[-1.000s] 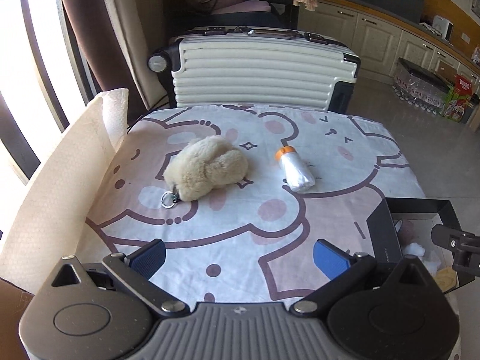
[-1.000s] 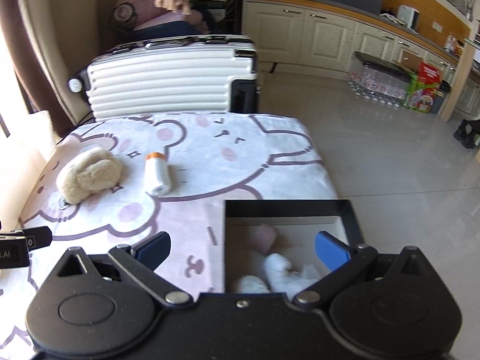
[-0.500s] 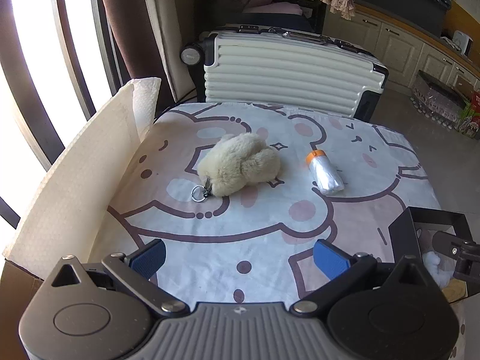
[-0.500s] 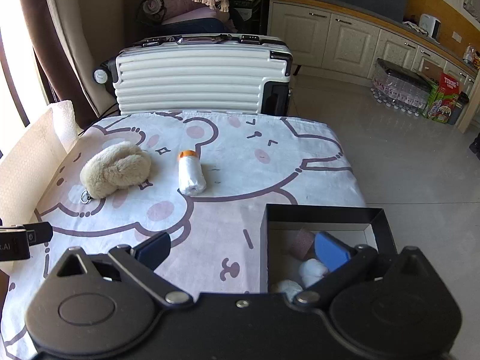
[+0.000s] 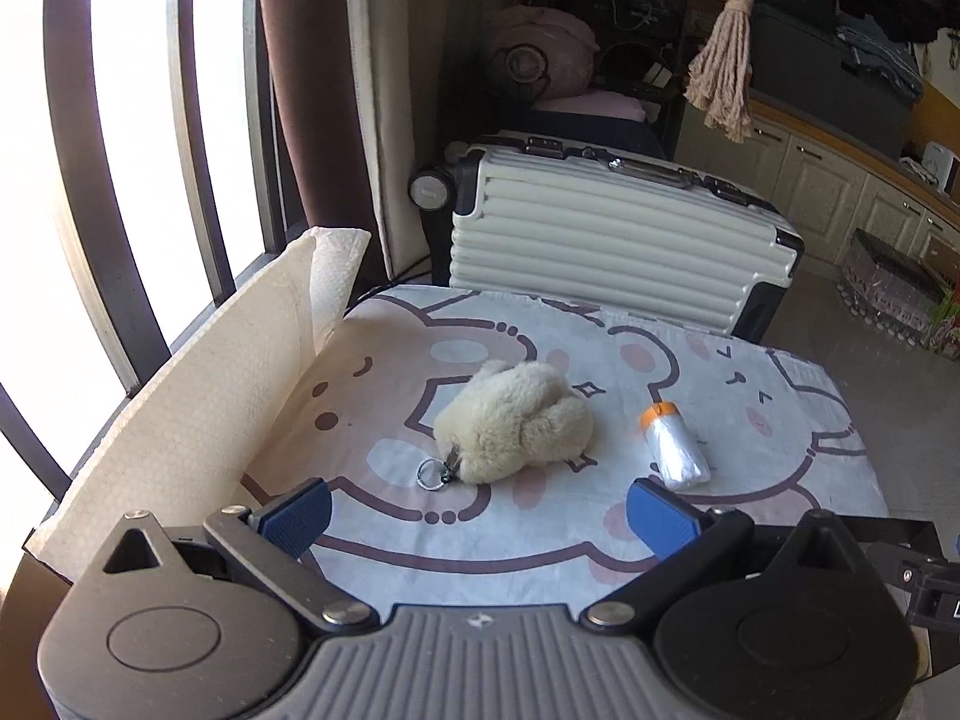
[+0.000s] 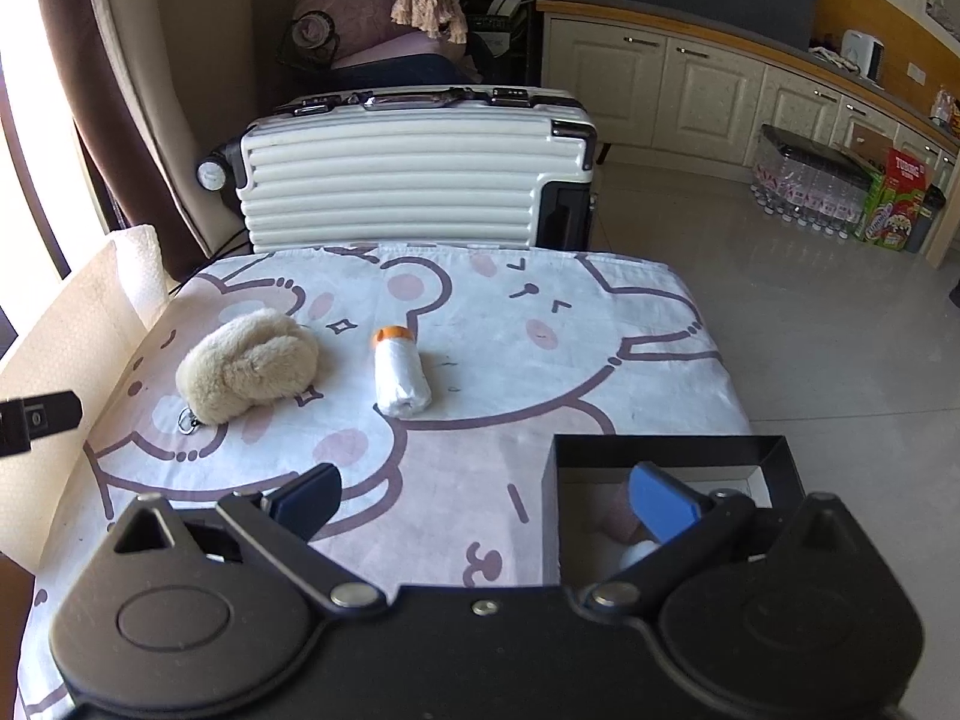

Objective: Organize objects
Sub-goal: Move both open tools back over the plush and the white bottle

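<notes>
A cream plush toy [image 5: 516, 429] with a metal key ring [image 5: 433, 474] lies on the bear-print cloth [image 5: 492, 540]; it also shows in the right wrist view [image 6: 249, 366]. A white roll with an orange cap [image 5: 673, 445] lies to its right, also seen from the right wrist [image 6: 399, 375]. A black box [image 6: 672, 450] at the table's near right holds a pink item and white items. My left gripper [image 5: 477, 516] is open and empty, just short of the plush toy. My right gripper [image 6: 483, 495] is open and empty, its right finger over the box.
A white ribbed suitcase [image 6: 414, 174] stands behind the table. A white foam sheet [image 5: 198, 420] stands along the table's left edge by the window bars. Cabinets [image 6: 690, 90] and packs of bottles [image 6: 804, 180] line the far right floor.
Both grippers have pulled back and risen, so the table looks farther away. The left gripper has swung left, putting the plush toy between its fingers. The objects have not moved.
</notes>
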The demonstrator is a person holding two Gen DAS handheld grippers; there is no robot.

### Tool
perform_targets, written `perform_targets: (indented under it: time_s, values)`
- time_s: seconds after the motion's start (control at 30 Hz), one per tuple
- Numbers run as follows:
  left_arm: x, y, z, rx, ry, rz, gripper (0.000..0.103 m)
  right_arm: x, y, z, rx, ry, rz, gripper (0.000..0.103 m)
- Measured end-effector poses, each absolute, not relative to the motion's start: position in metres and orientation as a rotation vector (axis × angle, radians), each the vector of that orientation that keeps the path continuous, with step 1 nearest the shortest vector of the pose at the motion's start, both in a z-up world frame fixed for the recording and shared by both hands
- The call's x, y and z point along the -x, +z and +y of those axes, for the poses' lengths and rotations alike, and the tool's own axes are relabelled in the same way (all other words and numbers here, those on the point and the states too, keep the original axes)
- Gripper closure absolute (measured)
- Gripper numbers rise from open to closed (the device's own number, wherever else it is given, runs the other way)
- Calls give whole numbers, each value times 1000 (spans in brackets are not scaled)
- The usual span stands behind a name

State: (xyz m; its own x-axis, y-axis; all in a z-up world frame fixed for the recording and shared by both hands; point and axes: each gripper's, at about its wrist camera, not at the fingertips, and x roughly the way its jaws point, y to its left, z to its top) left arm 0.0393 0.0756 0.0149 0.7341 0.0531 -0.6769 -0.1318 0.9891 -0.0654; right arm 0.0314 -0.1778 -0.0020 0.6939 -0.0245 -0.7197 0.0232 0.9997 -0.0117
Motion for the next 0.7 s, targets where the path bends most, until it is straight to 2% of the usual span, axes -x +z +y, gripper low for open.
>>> perform_targets:
  time_s: [0.43,0.63,0.67,0.7]
  values:
    - [-69,2,108,241,215,729,2,-79,-1,-155,46,76,822,0]
    - [-93,-20,105,221,210,758,12,-105,-17,-150,5,105,827,1]
    - [-97,-25,106,224,205,764,15,-108,-21,-151,-13,114,830,2]
    - [-101,-30,108,232,201,771,19,-113,-25,-152,-28,126,834,9]
